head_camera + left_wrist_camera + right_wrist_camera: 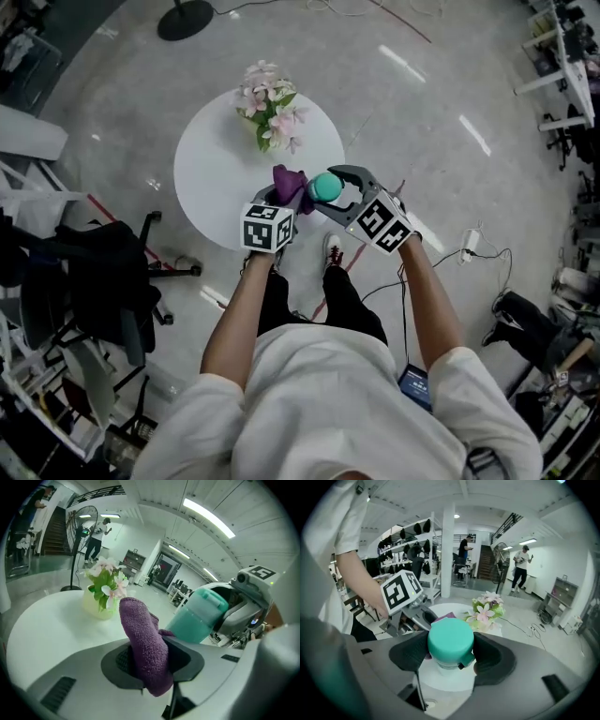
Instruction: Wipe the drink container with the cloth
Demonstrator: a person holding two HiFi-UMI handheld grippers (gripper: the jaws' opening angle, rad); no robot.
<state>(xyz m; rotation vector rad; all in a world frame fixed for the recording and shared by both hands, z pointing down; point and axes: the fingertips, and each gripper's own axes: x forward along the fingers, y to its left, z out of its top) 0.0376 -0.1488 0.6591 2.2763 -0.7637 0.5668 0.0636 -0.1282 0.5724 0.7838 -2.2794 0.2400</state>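
The drink container [451, 639], teal with a capped top, is held in the air over the near part of the round white bench [211, 178], not resting on it. The right gripper [451, 654] has it: its fingers [499, 660] stand wide and press on both sides just below the cap. We judge this leaves the body and top free for wiping.

The purple cloth [145, 644] is just beside the container, on its left. We cannot tell whether they touch. The left gripper [151, 660] has its fingers [117, 660] closed on the cloth's lower part, so a loose fold stands up as the wiping face. Further out on the bench a vase of flowers [270, 117] stands well apart, out of the way.
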